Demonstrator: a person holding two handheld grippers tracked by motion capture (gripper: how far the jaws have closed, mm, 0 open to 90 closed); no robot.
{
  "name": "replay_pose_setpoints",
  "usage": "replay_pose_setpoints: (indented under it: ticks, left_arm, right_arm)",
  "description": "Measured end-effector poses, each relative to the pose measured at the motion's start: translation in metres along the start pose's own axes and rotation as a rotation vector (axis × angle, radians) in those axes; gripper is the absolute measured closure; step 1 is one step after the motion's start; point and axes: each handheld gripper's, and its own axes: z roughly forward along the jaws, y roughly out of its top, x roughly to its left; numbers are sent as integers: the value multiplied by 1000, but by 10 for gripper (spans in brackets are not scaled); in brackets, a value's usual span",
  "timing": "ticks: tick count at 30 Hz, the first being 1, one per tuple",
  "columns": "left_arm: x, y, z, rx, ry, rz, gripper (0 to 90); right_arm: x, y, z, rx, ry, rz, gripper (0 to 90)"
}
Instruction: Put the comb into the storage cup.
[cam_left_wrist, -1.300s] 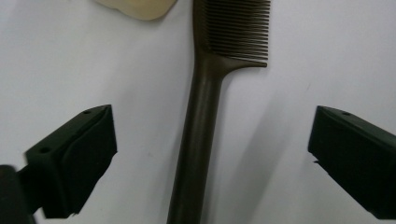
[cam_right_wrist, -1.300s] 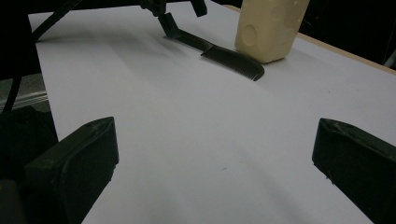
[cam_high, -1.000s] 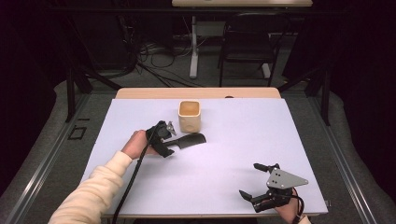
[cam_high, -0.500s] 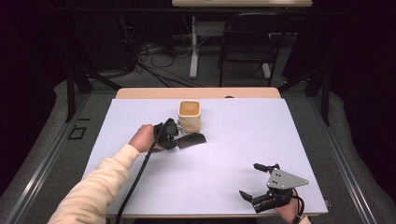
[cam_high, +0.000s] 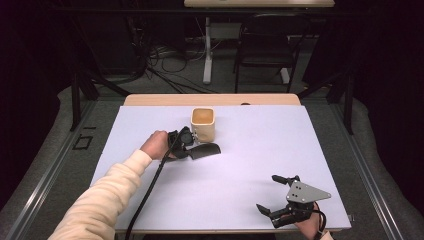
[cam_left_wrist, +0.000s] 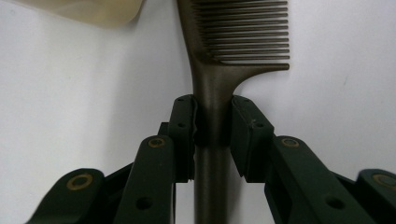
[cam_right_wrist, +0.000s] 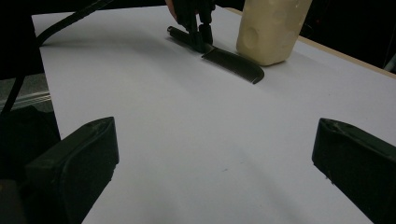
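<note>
A dark comb (cam_high: 206, 150) lies flat on the white table, its teeth end just in front of a cream cup (cam_high: 203, 124). My left gripper (cam_high: 183, 146) is shut on the comb's handle. In the left gripper view the pads (cam_left_wrist: 184, 123) press the handle below the comb's teeth (cam_left_wrist: 243, 32), and a corner of the cup (cam_left_wrist: 93, 11) is at top left. My right gripper (cam_high: 268, 193) rests open near the table's front right edge with nothing between its jaws. The right gripper view looks across the table to the comb (cam_right_wrist: 233, 60), the cup (cam_right_wrist: 271, 28) and the left gripper (cam_right_wrist: 198, 35).
The white table top (cam_high: 310, 145) has a wooden strip (cam_high: 150, 100) along its far edge. The left gripper's black cable (cam_high: 147, 195) trails back across the front left of the table. Beyond the table are a chair (cam_high: 262, 55), table legs and floor cables.
My left hand and gripper have shifted slightly forward and right, toward the cup. The comb has stayed almost in place. My right gripper has not moved.
</note>
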Motion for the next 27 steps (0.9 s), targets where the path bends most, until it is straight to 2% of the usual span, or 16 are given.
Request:
replay_pose_setpoints:
  ticks: [5,7,18,22,27]
  left_arm:
    - [-1,1,-2,19,11,11,721]
    - [-2,-1,-4,4,-8,2,722]
    - [-11,-10,-24,-84,-8,-33,722]
    - [-15,-14,-29,-96,3,-30,723]
    - [-18,-21,-34,-132,14,-56,723]
  right_arm:
    - [-1,0,1,3,-3,5,0]
    - [-1,-1,1,3,-4,8,0]
    - [-1,-1,1,2,-7,8,0]
    - [-1,0,1,2,-5,7,0]
    - [-1,-1,1,2,-5,7,0]
